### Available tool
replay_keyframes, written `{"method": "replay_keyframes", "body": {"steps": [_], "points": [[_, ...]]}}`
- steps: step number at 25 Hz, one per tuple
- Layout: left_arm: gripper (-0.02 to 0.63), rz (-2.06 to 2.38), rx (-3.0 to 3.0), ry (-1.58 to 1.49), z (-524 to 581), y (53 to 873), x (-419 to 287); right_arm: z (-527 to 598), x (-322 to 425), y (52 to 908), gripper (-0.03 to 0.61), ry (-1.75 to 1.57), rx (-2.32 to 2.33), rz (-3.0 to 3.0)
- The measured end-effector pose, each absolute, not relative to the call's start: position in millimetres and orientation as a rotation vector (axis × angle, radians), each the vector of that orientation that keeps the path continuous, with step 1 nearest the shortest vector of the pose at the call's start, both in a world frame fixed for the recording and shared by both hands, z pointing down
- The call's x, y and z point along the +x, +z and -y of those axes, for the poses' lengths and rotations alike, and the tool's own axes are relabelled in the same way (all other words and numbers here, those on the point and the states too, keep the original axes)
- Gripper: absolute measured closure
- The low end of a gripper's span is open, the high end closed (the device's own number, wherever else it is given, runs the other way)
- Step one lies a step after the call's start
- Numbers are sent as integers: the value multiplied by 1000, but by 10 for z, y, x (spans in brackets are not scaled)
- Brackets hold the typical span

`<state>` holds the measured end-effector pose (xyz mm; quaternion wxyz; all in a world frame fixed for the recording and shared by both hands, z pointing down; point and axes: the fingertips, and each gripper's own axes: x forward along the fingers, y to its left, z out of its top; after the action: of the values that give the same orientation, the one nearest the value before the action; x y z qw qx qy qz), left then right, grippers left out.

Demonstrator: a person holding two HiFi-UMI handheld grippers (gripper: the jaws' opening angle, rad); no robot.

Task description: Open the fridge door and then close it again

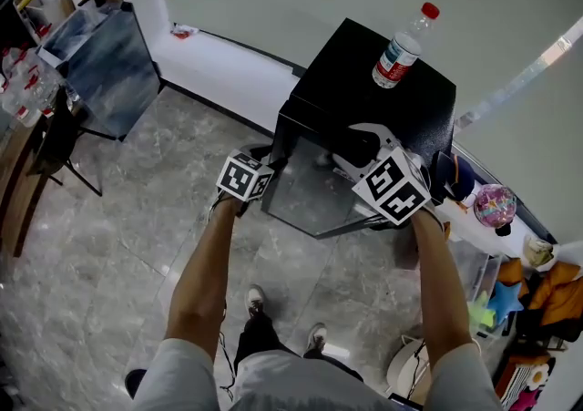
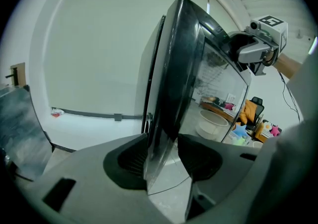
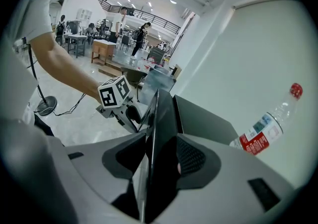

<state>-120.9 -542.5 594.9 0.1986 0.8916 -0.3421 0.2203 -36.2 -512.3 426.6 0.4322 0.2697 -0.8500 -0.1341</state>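
Note:
A small black fridge point(image 1: 373, 81) stands against the white wall with a water bottle point(image 1: 401, 46) on its top. Its glossy door point(image 1: 305, 195) is swung a little way out from the body. My left gripper point(image 1: 271, 183) clamps the door's left edge; in the left gripper view the door point(image 2: 181, 69) runs between the jaws of the left gripper point(image 2: 161, 156), both pads against it. My right gripper point(image 1: 357, 152) holds the door's upper right edge; in the right gripper view the right gripper point(image 3: 159, 156) closes on the door point(image 3: 161, 113). The bottle point(image 3: 266, 128) shows at right.
A grey panel point(image 1: 100, 63) leans at the far left beside a dark chair point(image 1: 59, 140). Toys and a pink ball point(image 1: 495, 205) crowd the right side, with a white bucket point(image 1: 410, 368) on the floor. The person's shoes point(image 1: 255, 300) stand just before the fridge.

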Motion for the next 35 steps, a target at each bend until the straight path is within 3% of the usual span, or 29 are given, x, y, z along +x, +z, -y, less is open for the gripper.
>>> {"method": "replay_keyframes", "body": {"steps": [35], "points": [[472,1189,2366,590,3807,5911,-1494,3981,-559,4245,379,-442,316,2197]]}}
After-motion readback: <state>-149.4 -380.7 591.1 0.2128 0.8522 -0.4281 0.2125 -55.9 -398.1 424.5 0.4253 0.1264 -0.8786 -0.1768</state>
